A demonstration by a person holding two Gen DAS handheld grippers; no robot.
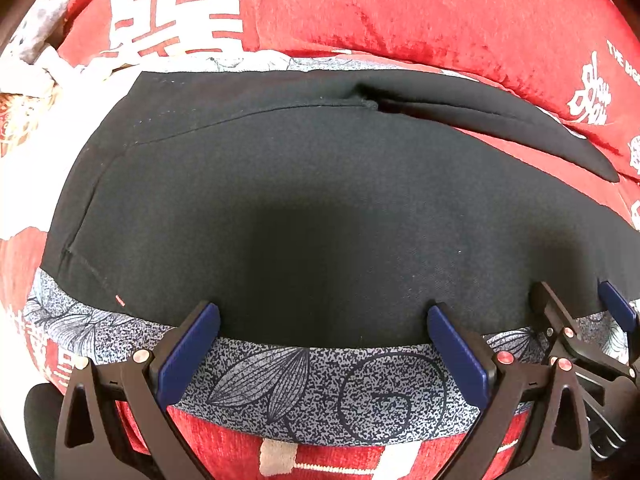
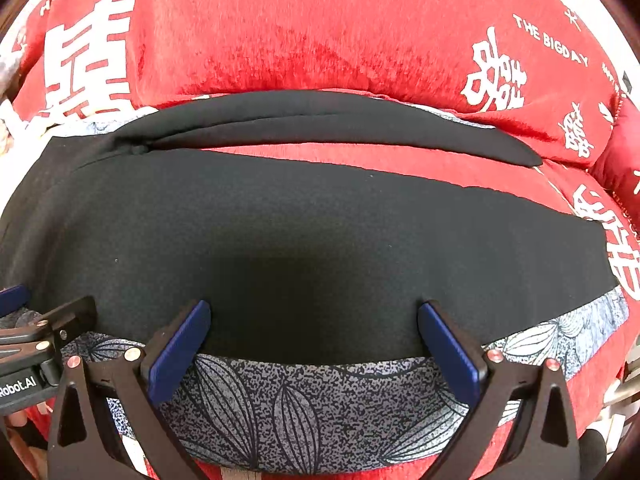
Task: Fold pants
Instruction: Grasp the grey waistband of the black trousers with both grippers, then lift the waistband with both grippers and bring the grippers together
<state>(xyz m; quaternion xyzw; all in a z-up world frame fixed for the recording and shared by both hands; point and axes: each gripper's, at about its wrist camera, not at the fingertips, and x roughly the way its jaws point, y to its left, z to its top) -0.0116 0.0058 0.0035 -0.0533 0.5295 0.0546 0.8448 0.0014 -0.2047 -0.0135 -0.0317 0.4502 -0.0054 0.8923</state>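
Left gripper: blue-padded fingers spread wide apart, holding nothing, tips resting at the near hem of the black pants.
Right gripper: fingers likewise apart and empty, at the same near hem, just beside the left gripper.
Pants: spread flat across a grey leaf-printed cloth, whose band shows just in front of the near hem; one leg lies broad by the grippers, the second leg angles away beyond it, with a strip of red showing between them.
Step in hand: looks like the start of a fold, both grippers lined up on the near edge, nothing pinched yet.
Next move calls for: closing both pairs of fingers on the hem only, not the cloth under it, then lifting evenly to carry the near leg over the far one.
Bedding: red blanket beyond the pants, with large white double-happiness characters.
Readable writing: "THE BIGDAY" on the blanket beyond the pants; "Robot.AI" on the left gripper's body.
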